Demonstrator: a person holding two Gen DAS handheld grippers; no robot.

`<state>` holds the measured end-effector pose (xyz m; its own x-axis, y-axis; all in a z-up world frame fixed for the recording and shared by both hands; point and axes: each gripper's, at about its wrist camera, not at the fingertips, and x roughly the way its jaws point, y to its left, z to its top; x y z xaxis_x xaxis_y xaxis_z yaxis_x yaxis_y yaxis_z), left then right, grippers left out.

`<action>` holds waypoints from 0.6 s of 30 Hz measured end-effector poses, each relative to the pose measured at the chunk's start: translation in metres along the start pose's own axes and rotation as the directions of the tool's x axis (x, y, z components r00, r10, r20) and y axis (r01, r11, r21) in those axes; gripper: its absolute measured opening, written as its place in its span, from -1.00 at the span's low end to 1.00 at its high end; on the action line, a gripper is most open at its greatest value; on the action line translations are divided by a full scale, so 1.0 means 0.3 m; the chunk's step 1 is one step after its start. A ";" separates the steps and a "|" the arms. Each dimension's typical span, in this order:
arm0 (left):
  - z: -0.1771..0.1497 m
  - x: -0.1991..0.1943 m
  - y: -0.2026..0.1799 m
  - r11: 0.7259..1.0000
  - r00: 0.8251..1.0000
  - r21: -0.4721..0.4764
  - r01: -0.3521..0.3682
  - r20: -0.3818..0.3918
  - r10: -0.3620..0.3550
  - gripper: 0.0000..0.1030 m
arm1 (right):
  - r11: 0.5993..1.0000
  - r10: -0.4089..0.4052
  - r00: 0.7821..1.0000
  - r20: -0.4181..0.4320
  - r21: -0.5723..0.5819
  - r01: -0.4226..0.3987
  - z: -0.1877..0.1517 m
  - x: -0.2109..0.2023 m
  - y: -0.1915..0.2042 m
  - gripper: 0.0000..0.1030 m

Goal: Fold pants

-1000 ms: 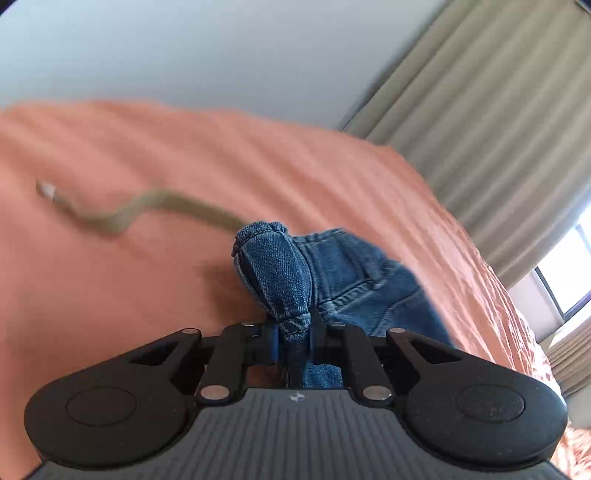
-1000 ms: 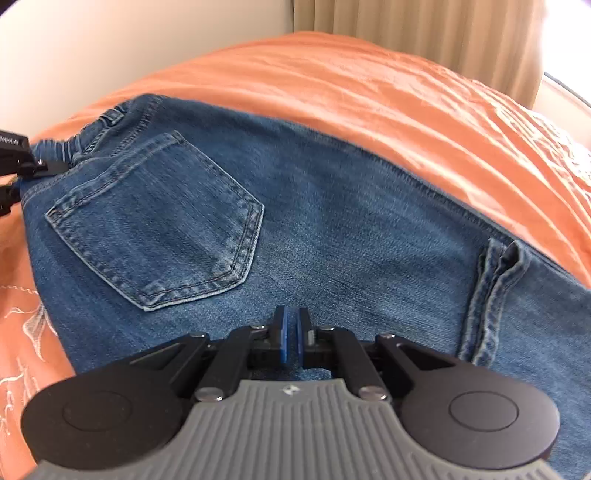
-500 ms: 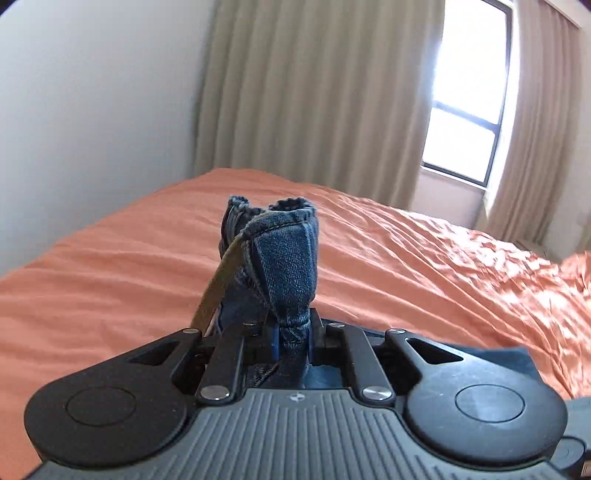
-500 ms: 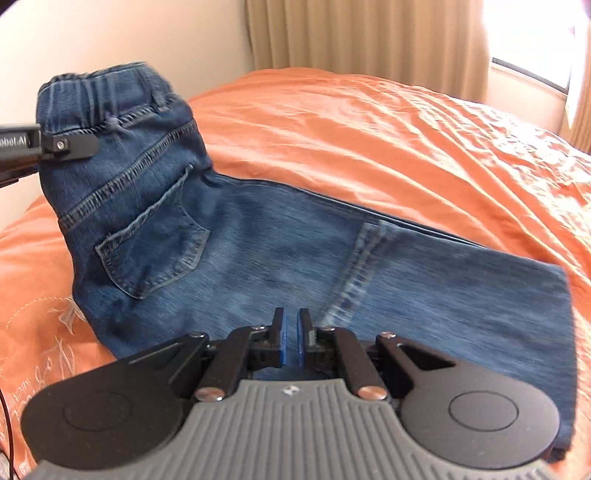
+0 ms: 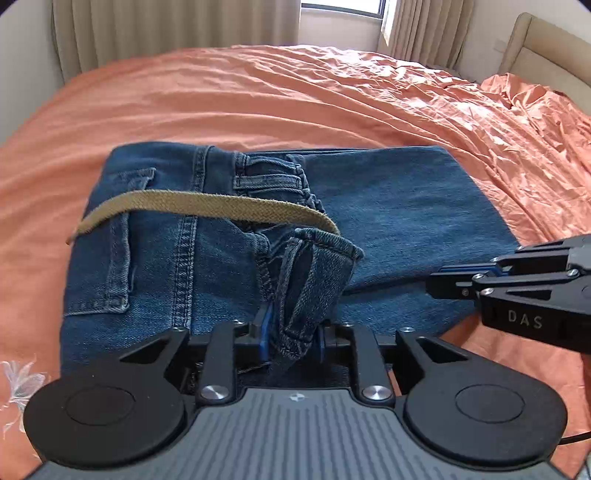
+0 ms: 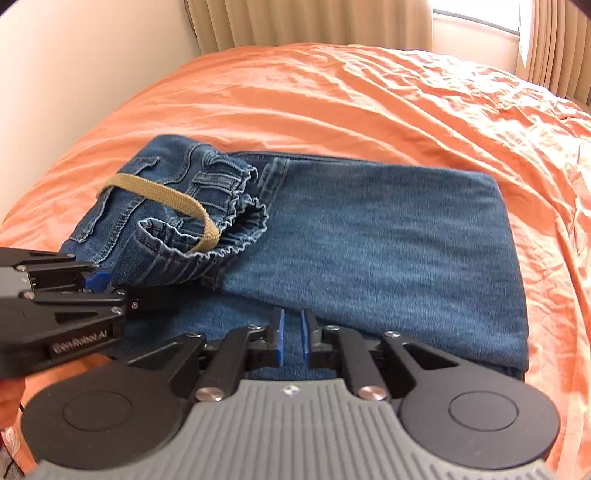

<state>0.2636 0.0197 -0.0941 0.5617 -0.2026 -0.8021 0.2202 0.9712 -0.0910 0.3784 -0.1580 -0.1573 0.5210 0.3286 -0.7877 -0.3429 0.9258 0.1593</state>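
Observation:
Blue denim pants (image 5: 399, 214) lie on the orange bed, their waist half folded over onto the legs; they also show in the right wrist view (image 6: 388, 240). A tan drawstring (image 5: 207, 205) loops across the waist. My left gripper (image 5: 291, 332) has its jaws parted wide, with the waistband (image 5: 314, 273) still loosely between them. My right gripper (image 6: 291, 334) has its jaws slightly parted over the near edge of the pants and holds no cloth. It also shows at the right of the left wrist view (image 5: 443, 280).
The orange bedsheet (image 5: 295, 92) spreads all around, wrinkled towards the right. Beige curtains (image 6: 306, 18) and a bright window (image 5: 340, 3) stand behind the bed. A padded headboard (image 5: 546, 48) is at the far right.
My left gripper carried the waist end up and over onto the legs, then opened. My right gripper's jaws parted slightly. The pants now lie folded in half.

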 end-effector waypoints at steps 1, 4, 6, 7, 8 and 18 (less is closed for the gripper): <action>0.005 -0.006 0.013 0.999 0.999 -0.020 0.032 -0.004 -0.032 -0.25 | 1.000 0.007 1.000 -0.001 0.007 -0.007 -0.005 0.002 -0.005 -0.83; 0.031 -0.004 0.058 0.985 0.990 -0.101 0.140 -0.019 -0.143 0.02 | 1.000 0.025 1.000 0.007 0.018 -0.025 -0.013 -0.003 -0.009 -0.59; 0.042 0.009 0.076 0.972 0.980 -0.136 0.193 -0.023 -0.198 0.11 | 1.000 0.024 1.000 0.019 0.015 -0.024 -0.016 -0.018 -0.002 -0.53; 0.042 0.008 0.086 0.964 0.975 -0.153 0.218 -0.021 -0.223 0.16 | 1.000 0.023 0.999 0.026 0.015 -0.023 -0.016 -0.024 -0.002 -0.45; 0.042 0.005 0.093 0.956 0.969 -0.167 0.240 -0.018 -0.247 0.25 | 1.000 0.024 0.999 0.033 0.016 -0.024 -0.017 -0.036 0.002 -0.42; 0.079 -0.065 0.137 0.917 0.938 -0.200 0.346 0.044 -0.344 0.45 | 0.989 0.108 0.993 0.056 0.092 -0.113 0.019 -0.088 -0.015 -0.34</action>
<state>0.2806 0.0607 -0.0683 0.4865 -0.5295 -0.6949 0.2365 0.8455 -0.4787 0.3707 -0.1698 -0.1339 0.5243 0.4365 -0.7311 -0.3258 0.8961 0.3014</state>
